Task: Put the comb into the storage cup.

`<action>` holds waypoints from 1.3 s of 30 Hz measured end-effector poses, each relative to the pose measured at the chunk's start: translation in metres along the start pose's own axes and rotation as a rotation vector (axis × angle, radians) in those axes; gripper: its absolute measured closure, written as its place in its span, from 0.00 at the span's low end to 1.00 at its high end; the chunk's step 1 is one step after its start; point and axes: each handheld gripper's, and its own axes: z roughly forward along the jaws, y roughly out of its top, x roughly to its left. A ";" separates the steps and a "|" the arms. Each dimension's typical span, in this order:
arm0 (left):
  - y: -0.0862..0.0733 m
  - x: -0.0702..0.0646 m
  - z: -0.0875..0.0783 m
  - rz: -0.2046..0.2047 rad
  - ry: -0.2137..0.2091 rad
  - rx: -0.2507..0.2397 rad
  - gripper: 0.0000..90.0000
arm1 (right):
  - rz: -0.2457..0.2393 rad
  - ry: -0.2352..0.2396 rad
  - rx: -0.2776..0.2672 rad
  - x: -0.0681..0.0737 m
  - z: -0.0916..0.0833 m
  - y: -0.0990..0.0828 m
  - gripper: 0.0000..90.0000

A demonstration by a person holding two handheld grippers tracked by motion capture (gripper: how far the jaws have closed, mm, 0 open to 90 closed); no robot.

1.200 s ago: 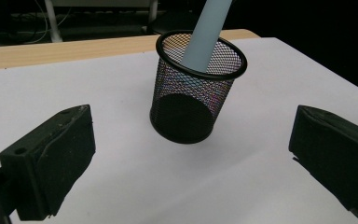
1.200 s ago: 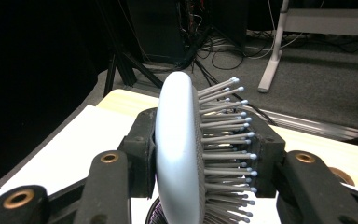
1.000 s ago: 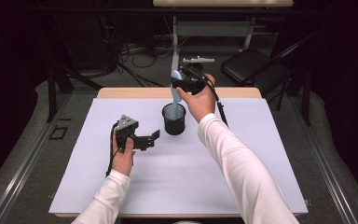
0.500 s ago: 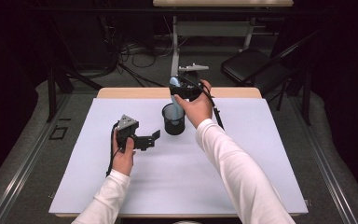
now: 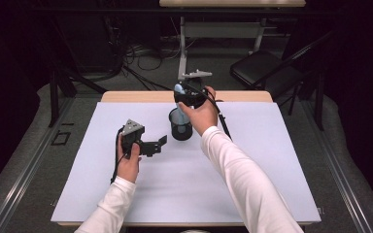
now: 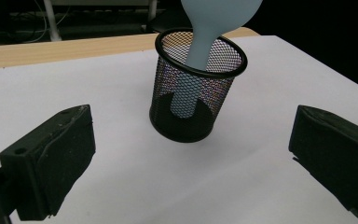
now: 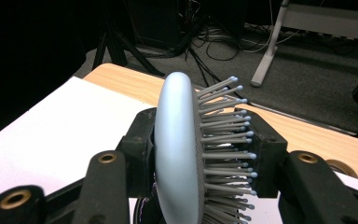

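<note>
High view: right gripper [image 5: 184, 93] holds a pale blue hairbrush [image 5: 178, 89] above the mesh cup [image 5: 180, 127] on the white sheet [image 5: 252, 160]; left gripper [image 5: 156, 144] rests near the cup.

Left gripper view: jaws spread, empty; handle inside the cup.

Right gripper view: jaws clamp the brush head. Advice: keep it vertical. No legible markings.

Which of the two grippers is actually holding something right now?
The right gripper, above the mesh cup: its jaws are shut on the head of the pale blue hairbrush, whose handle stands in the cup. The left gripper is open and holds nothing.
</note>
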 end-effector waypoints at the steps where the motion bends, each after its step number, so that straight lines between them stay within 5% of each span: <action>1: 0.000 0.000 0.000 0.000 0.000 0.000 0.01 | 0.001 0.001 0.001 0.000 0.001 0.000 0.57; 33: 0.000 -0.001 0.001 0.005 0.000 0.005 0.01 | 0.006 0.005 -0.013 -0.003 0.004 -0.005 0.51; 39: 0.000 0.000 0.001 0.004 0.000 0.004 0.01 | 0.013 0.002 -0.020 -0.003 0.004 -0.005 0.44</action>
